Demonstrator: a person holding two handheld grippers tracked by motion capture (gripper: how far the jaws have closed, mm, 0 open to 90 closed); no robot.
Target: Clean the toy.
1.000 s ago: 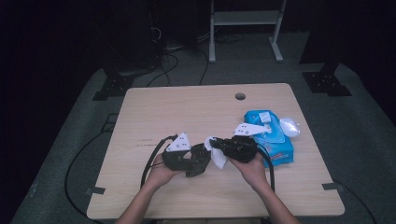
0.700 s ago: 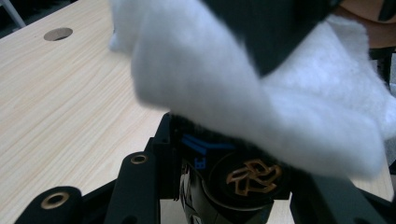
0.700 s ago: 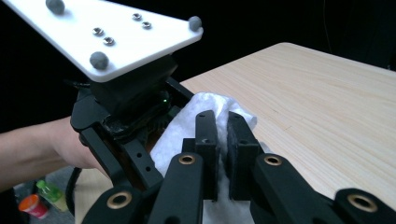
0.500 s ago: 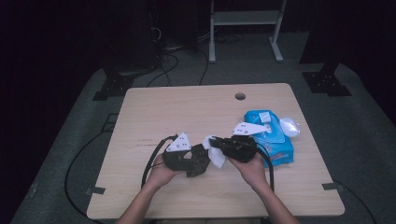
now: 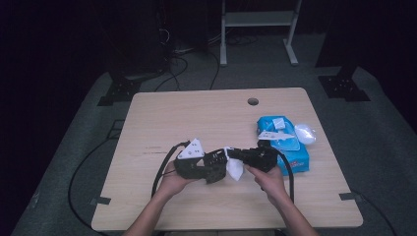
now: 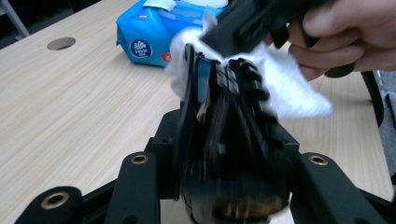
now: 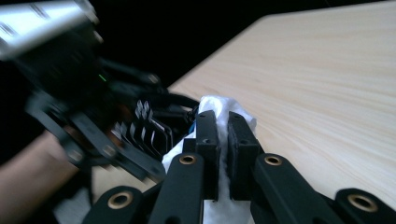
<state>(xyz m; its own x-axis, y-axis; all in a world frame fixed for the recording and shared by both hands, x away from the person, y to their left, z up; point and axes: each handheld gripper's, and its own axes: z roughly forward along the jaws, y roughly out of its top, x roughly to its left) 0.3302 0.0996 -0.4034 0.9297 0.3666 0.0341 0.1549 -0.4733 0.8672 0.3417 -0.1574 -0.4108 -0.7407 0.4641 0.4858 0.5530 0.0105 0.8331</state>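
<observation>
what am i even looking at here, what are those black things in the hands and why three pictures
A person sits at a light wooden table holding a black hand-held tool in each hand, each ending in two-jawed tongs. The high view looks down from above; the other two pictures come from small cameras riding on each tool, looking along its jaws. The right tongs are shut on a white wet wipe and press it against a black ribbed object clamped in the left tongs; what that object is, I cannot tell. On the table near the right hand lies a blue pack of wet wipes, with a crumpled white wipe beside it.
</observation>
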